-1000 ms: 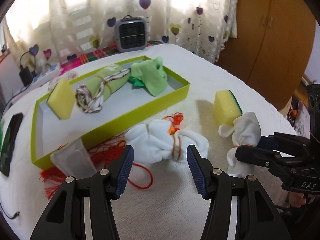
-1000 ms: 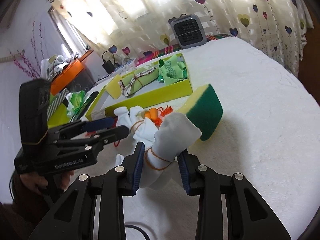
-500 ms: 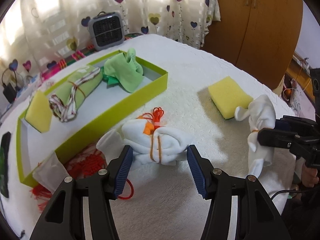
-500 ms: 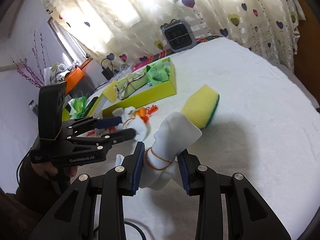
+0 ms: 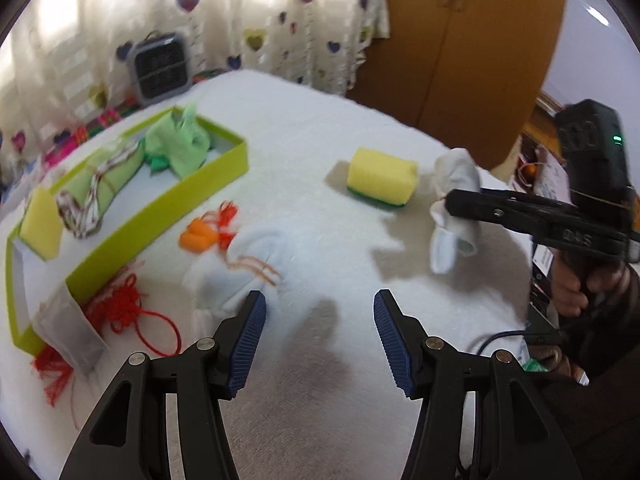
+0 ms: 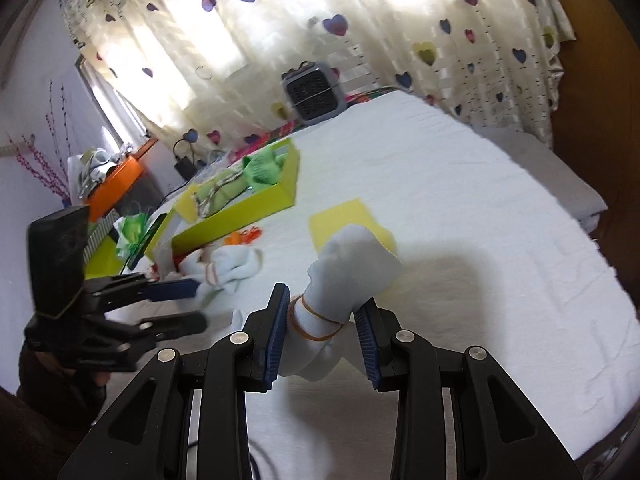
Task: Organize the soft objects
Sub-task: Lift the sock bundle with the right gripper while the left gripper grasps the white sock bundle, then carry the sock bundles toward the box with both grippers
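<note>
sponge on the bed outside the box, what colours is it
Yellow on top with a green scouring layer underneath; the sponge shows best in the left wrist view.

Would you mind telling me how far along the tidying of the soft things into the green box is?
Done: the green box already holds a yellow sponge, a rolled green cloth and a green rag. In hand: the right gripper grips a white sock bundle. Left: a second white bundle and a sponge lie on the bed; the left gripper is open and empty.
</note>
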